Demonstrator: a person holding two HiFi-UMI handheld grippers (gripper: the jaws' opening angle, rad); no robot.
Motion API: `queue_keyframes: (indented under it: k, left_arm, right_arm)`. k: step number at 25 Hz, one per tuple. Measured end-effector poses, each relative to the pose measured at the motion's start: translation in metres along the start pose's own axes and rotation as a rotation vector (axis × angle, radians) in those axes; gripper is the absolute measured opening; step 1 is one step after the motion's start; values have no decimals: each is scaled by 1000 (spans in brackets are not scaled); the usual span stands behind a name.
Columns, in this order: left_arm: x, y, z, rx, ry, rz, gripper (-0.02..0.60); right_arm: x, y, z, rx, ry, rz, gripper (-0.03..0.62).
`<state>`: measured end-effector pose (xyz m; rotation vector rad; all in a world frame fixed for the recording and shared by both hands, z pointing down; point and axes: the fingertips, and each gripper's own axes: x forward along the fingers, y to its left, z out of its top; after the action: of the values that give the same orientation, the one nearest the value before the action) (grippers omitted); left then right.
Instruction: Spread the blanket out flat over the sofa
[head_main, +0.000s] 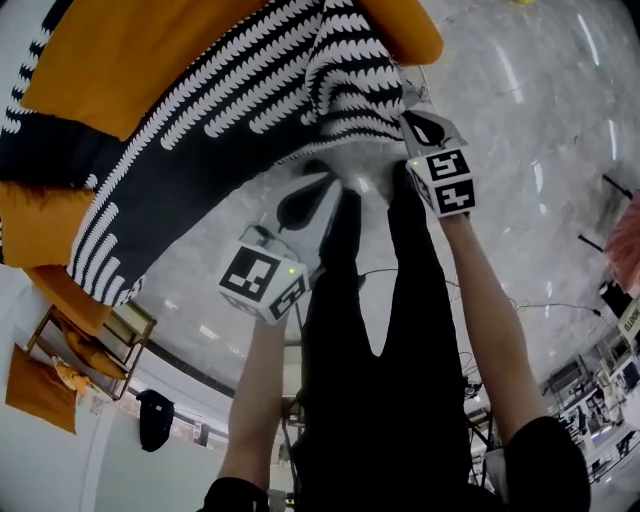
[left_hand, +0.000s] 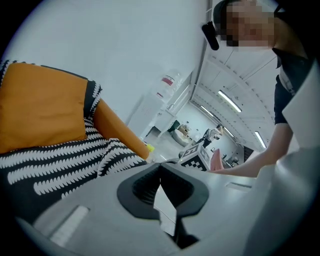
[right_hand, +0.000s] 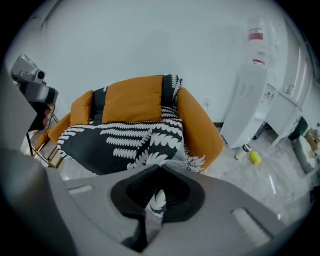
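A black blanket with white leaf stripes (head_main: 230, 110) lies draped over the orange sofa (head_main: 130, 60), covering its seat and part of the backrest. Its fringed front edge hangs off the seat toward me. My left gripper (head_main: 300, 203) is shut on a pale fold of that edge, seen between its pads in the left gripper view (left_hand: 160, 172). My right gripper (head_main: 425, 130) is shut on the patterned edge further along, and the cloth shows between its pads (right_hand: 159, 177). In the right gripper view the blanket (right_hand: 130, 140) looks rumpled at the sofa's (right_hand: 132, 100) right front corner.
A white water dispenser (right_hand: 250, 100) stands to the right of the sofa, with two bottles (right_hand: 248, 154) on the floor beside it. A wooden rack (head_main: 110, 335) is at the sofa's left. A camera on a stand (right_hand: 30, 82) is at the left. The person's black-trousered legs (head_main: 380, 330) are on the marble floor.
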<state>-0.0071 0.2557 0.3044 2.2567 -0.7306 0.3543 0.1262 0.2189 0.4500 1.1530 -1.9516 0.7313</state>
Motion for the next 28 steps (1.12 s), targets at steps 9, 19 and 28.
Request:
queue_keyframes:
  k: [9,19,28]
  left_arm:
    - [7,3,-8,-27,-35,104,11]
    - [-9,-14,-20,-131,-175,231,11]
    - [54,-37,-49,-127,-150,259,11]
  right_arm:
    - [6,-10,-25,-59,49,56,17]
    - [2,16,-44,-171,52,143,15]
    - [34,-30,-100,-300,137,172,14]
